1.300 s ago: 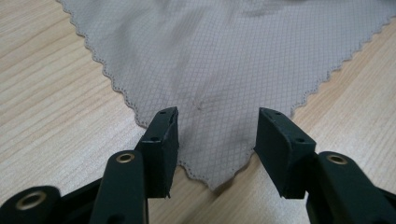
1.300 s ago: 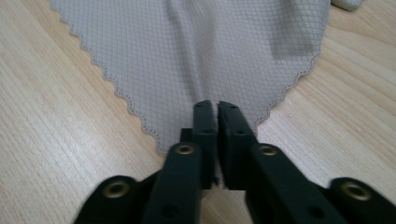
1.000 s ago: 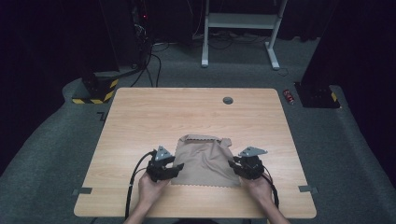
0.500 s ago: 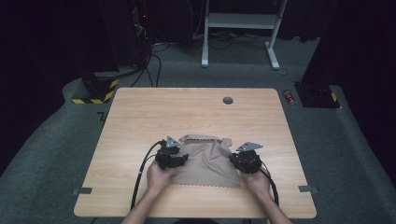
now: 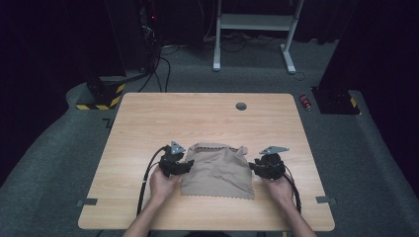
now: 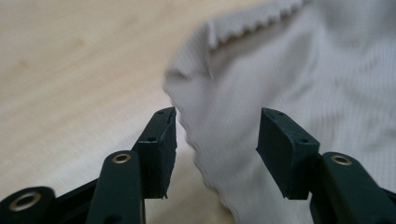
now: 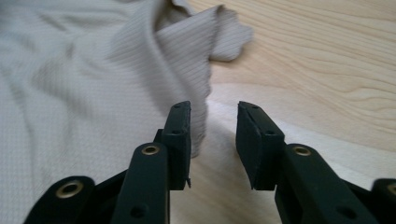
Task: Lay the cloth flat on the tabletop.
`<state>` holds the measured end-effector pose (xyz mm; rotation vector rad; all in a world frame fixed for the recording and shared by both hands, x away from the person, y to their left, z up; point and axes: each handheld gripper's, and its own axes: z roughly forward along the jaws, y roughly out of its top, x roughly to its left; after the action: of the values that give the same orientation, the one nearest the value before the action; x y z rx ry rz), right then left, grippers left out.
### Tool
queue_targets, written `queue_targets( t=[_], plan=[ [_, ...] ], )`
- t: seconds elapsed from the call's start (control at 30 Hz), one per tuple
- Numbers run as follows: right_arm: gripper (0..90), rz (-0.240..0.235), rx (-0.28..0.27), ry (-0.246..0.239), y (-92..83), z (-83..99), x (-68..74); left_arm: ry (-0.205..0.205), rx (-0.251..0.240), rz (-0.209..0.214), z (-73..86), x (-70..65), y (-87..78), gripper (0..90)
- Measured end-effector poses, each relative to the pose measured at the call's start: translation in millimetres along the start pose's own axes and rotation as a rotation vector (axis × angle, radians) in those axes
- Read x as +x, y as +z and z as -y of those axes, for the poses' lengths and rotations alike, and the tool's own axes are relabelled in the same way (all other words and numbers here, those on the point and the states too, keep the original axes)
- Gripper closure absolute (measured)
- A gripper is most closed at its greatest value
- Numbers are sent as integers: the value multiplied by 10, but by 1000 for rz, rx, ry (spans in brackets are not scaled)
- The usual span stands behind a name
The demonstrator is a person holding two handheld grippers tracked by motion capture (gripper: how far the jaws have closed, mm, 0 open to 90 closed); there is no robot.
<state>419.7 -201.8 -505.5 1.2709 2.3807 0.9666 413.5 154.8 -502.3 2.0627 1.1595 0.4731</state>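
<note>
Both claws released: left claw (image 5: 186, 167) straddles cloth (image 5: 217, 170) edge, right claw (image 7: 212, 140) beside it, just widened. Close early and you'll miss the hem.

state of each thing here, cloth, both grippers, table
cloth: lying mostly flat on the table, far edge rumpled and folded over
left gripper: jaws apart, cloth's edge between them, pads not pressing
right gripper: jaws have just been opening, apart at the cloth's edge, nothing held
table: bare wood beyond the cloth
</note>
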Motion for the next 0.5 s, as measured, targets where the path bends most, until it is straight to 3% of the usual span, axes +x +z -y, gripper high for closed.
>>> queue_targets(
  t=[0.1,0.23,0.3,0.37,0.4,0.5],
  plan=[
    [680,7,-28,23,-5,-83,-45,-26,-23,-5,-94,71,13,467],
    [727,-5,-16,40,30,-213,-67,-22,-17,-6,-215,109,79,465],
    [734,-5,-19,46,67,-263,-64,-14,-7,-10,-269,101,128,465],
    [733,3,-21,46,112,-306,-54,-35,-35,1,-291,91,164,467],
    [730,6,-24,49,135,-326,-47,-45,-26,7,-309,86,187,468],
    [713,5,-48,63,188,-366,-36,-31,-19,10,-357,28,252,465]
  ],
)
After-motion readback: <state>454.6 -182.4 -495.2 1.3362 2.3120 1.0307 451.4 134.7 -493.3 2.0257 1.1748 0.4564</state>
